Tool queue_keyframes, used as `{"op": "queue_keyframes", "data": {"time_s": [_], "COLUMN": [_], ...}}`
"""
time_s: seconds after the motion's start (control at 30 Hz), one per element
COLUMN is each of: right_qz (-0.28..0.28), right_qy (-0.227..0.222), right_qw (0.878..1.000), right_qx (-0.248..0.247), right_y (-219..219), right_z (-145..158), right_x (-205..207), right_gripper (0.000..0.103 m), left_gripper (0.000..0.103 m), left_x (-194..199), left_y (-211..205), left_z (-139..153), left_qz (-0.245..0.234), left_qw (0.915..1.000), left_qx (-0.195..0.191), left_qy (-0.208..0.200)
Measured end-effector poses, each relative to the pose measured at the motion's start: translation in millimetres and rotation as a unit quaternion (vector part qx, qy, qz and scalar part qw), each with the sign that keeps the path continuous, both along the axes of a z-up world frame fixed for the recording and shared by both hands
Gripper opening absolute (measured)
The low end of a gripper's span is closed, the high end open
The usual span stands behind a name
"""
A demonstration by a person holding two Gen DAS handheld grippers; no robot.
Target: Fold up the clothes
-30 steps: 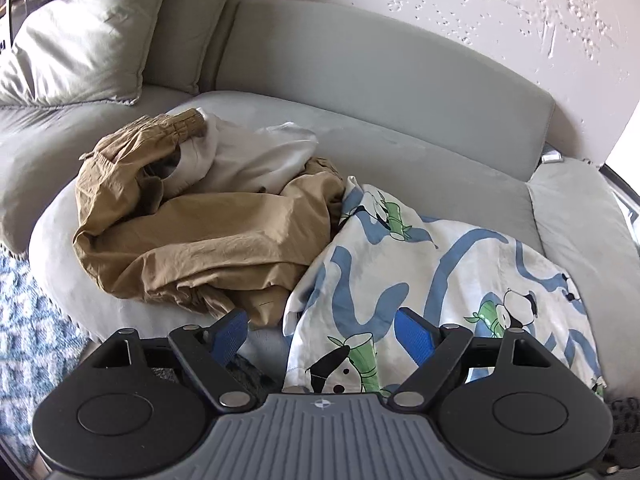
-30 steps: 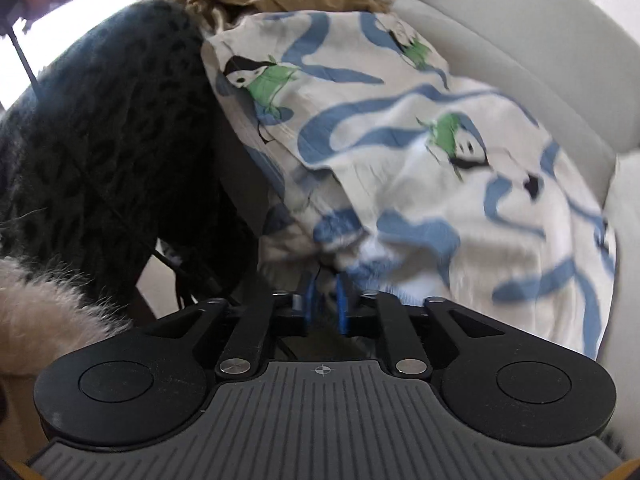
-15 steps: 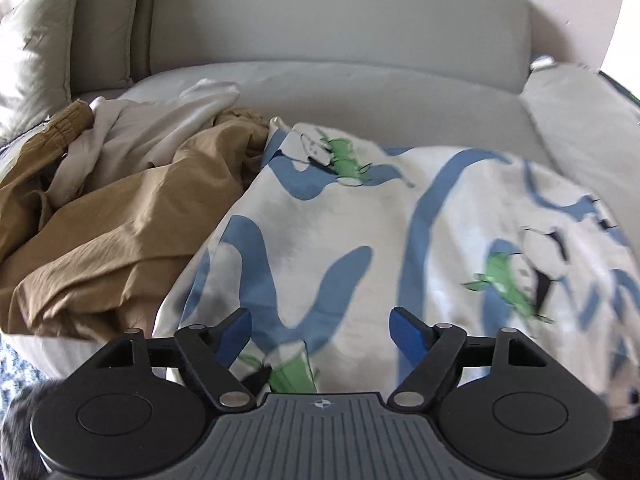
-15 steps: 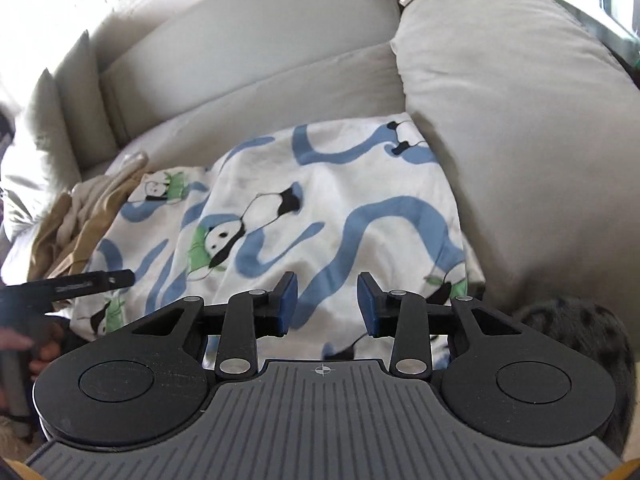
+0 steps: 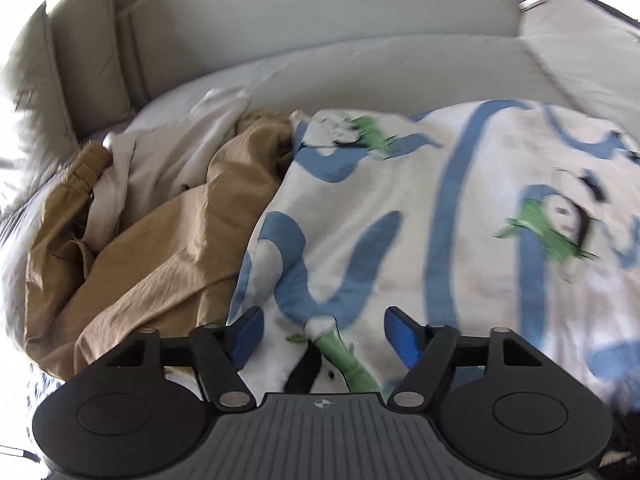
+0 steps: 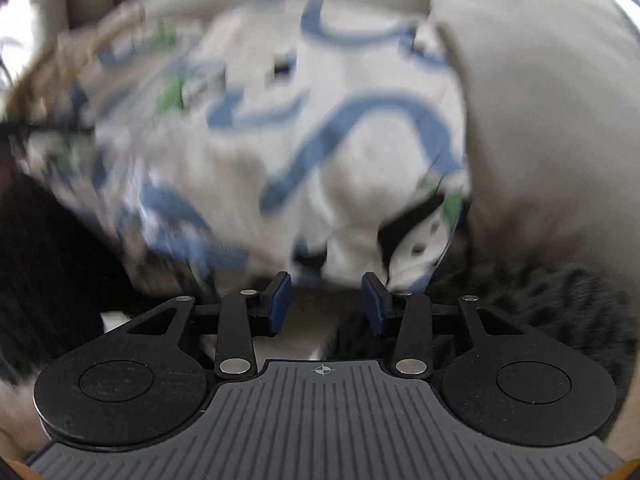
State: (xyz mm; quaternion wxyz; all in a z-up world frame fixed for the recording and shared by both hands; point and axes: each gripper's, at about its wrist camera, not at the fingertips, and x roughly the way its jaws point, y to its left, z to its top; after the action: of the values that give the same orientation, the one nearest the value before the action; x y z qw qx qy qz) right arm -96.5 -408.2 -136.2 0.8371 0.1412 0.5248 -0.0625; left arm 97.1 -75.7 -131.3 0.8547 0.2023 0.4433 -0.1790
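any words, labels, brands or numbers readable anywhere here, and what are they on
None: no readable text in either view.
The left gripper and right gripper bodies carry only a small crosshair mark, no letters.
The panda print garment shows pandas, green bamboo and blue swirls, no words; it is motion-blurred in the right wrist view.
The tan garment and the sofa show no label.

Panda-print garment motion-blurred

light: bright day, white glare at 9 and 12 o'clock | left view: mostly sharp, panda cloth smeared at 3 o'clock | right view: very blurry, only right gripper sharp, dark shadow at 8 o'clock | edges: bent round
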Motion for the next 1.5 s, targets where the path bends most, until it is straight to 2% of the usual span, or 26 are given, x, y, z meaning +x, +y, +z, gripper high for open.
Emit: {"op": "queue_keyframes", "data": {"time_s": [0.1,0.17,0.3,0.37,0.5,0.6,0.73,0.87,1.03,1.1,1.17,1.23,1.33,1.37,1.4,1.43,1.47,1.5], "right_qz": [-0.021,-0.033,-0.041,-0.053,-0.106,-0.154,-0.197,-0.218,-0.235,-0.239,-0.227,-0.215,-0.196,-0.19,-0.184,-0.178,-0.176,-0.179], "right_qy": [-0.061,-0.1,-0.153,-0.172,-0.169,-0.143,-0.109,-0.085,-0.077,-0.074,-0.076,-0.077,-0.079,-0.08,-0.081,-0.082,-0.08,-0.079], "right_qw": [0.997,0.993,0.984,0.98,0.974,0.971,0.966,0.963,0.957,0.953,0.956,0.958,0.962,0.963,0.964,0.965,0.966,0.967], "right_qx": [0.037,0.061,0.08,0.086,0.109,0.11,0.126,0.133,0.154,0.169,0.171,0.172,0.174,0.175,0.176,0.176,0.173,0.166], "right_y": [-3.4,-5.3,-10.3,-19.6,-53.6,-87.4,-124.2,-149.0,-175.6,-183.8,-182.3,-180.9,-178.7,-178.0,-177.2,-176.5,-175.2,-173.0], "right_z": [24.5,40.9,73.2,85.4,87.9,74.6,40.0,7.6,-28.1,-43.5,-50.4,-57.3,-67.7,-71.2,-74.7,-78.1,-80.9,-81.2], "right_x": [8.5,14.2,29.5,39.2,61.1,79.1,106.1,135.7,165.1,172.5,178.0,183.5,191.8,194.5,197.3,200.0,202.2,202.5], "right_gripper": [0.044,0.04,0.039,0.041,0.046,0.048,0.049,0.049,0.049,0.048,0.045,0.044,0.044,0.044,0.043,0.032,0.019,0.012], "left_gripper": [0.071,0.071,0.074,0.074,0.074,0.074,0.077,0.078,0.078,0.078,0.078,0.074,0.066,0.05,0.02,0.009,0.005,0.003], "left_x": [-6.1,-3.1,23.5,48.7,103.3,129.1,150.6,168.3,179.8,181.3,183.9,189.6,196.2,196.2,195.7,194.2,192.5,190.8], "left_y": [8.5,15.7,22.8,15.6,-4.6,-18.9,-29.5,-34.8,-48.2,-56.9,-65.0,-66.3,-60.8,-60.2,-60.1,-58.7,-56.9,-55.1], "left_z": [22.3,41.0,71.4,76.9,62.7,45.9,24.7,8.5,0.7,-2.7,-7.5,-15.4,-28.4,-32.5,-35.9,-35.4,-33.9,-32.5], "left_qz": [-0.002,0.012,0.061,0.081,0.106,0.107,0.095,0.097,0.08,0.062,0.051,0.066,0.071,0.07,0.067,0.065,0.064,0.063], "left_qw": [0.9991,0.997,0.9879,0.9847,0.9833,0.9851,0.9858,0.9859,0.9864,0.9886,0.9915,0.9928,0.9894,0.9893,0.9897,0.9894,0.9886,0.9877], "left_qx": [-0.042,-0.073,-0.137,-0.15,-0.147,-0.131,-0.126,-0.119,-0.127,-0.118,-0.098,-0.073,-0.085,-0.086,-0.084,-0.093,-0.105,-0.117], "left_qy": [-0.011,-0.024,-0.04,-0.038,0.011,0.031,0.058,0.066,0.068,0.071,0.069,0.069,0.093,0.095,0.094,0.091,0.087,0.083]}}
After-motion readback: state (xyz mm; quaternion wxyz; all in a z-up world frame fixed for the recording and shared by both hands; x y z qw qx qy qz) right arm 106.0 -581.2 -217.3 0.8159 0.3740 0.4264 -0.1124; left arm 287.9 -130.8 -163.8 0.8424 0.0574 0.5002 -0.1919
